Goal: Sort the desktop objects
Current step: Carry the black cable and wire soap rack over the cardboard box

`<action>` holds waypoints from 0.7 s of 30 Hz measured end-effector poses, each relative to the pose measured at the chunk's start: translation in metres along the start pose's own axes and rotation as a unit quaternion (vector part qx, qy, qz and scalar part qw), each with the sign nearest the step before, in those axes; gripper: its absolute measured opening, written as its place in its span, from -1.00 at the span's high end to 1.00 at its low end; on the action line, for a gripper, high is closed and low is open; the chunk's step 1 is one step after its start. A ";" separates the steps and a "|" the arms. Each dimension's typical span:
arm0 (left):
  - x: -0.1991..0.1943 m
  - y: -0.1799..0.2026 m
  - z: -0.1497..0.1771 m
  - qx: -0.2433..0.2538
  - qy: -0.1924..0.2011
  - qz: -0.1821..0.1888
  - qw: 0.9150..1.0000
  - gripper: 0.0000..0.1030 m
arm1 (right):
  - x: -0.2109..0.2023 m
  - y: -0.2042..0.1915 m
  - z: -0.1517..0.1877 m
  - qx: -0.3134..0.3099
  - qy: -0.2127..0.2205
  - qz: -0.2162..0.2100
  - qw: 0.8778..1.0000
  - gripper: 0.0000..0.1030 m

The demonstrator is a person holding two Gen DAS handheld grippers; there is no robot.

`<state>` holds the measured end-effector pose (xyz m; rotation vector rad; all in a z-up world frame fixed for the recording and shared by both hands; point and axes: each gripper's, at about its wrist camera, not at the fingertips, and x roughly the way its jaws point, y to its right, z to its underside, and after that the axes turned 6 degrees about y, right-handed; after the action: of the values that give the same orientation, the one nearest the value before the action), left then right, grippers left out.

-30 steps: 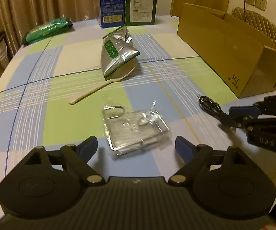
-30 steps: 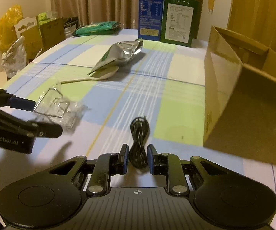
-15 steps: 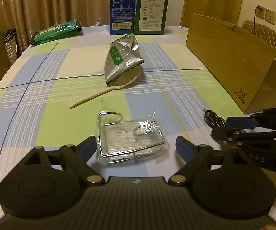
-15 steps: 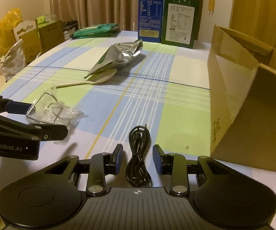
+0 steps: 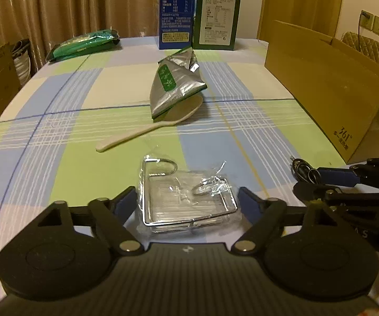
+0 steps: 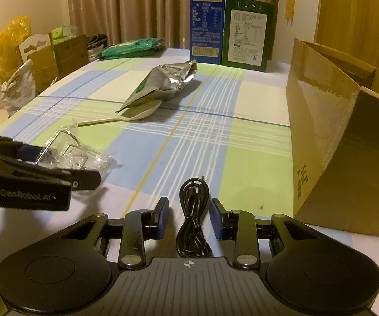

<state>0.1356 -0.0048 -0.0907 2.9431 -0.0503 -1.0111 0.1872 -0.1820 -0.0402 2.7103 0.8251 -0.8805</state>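
Sorting looked barely started, judging by what lay on the table.

Left gripper (image 5: 186, 200): jaws wide, nothing held. The plastic-wrapped wire rack (image 5: 188, 200) sat on the cloth between the two blue pads (image 5: 126, 201), with a gap on each side and no contact that I could see. Its wire loop pointed away from the jaws.

Right gripper (image 6: 189, 217): jaws partly apart, not clamping. The coiled black cable (image 6: 193, 218) lay flat between them, running along the finger axis; its plug end was ahead of the tips and its near loop back by the palm. Clearance showed on both sides.

Cardboard box (image 6: 329, 142): just to the right of the right jaws, open top. I couldn't see inside from either view, so I can't say whether anything had gone in.

Untouched, well ahead of both jaws:
- cream rice spoon (image 5: 149, 129), with its bowl tucked under the foil pouch (image 5: 172, 87)
- green packet (image 5: 84, 44), far left
- blue carton (image 5: 175, 13) and green carton (image 5: 215, 15), upright at the far edge

My read: both grippers were lined up for a grasp, closure not yet made. Rack and cable probably go first, likely into the box. That leaves spoon, pouch and packet, and possibly the cartons. The rack's loose wrap could slip under the pads.
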 end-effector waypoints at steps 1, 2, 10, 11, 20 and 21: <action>0.001 0.000 0.001 0.001 -0.005 0.000 1.000 -0.41 | 0.000 0.000 0.000 0.000 0.000 0.000 1.000 0.39; 0.002 0.001 0.002 0.003 -0.008 0.001 1.000 -0.36 | 0.000 0.000 0.000 0.001 0.000 0.001 1.000 0.39; -0.006 0.004 0.003 0.011 -0.016 0.013 1.000 -0.29 | 0.002 -0.001 -0.001 -0.002 0.001 0.004 1.000 0.46; -0.007 0.005 0.003 0.013 -0.015 0.015 1.000 -0.29 | 0.001 -0.002 -0.001 -0.006 0.001 0.005 1.000 0.56; -0.014 0.005 0.001 0.012 -0.012 0.021 1.000 -0.29 | -0.012 0.003 -0.003 0.003 0.000 0.031 1.000 0.68; -0.015 0.006 0.001 0.012 -0.011 0.022 1.000 -0.29 | -0.014 0.004 -0.004 0.003 0.002 0.033 0.999 0.68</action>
<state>0.1233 -0.0099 -0.0822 2.9387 -0.1273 -1.0431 0.1814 -0.1902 -0.0285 2.7281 0.7307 -0.8670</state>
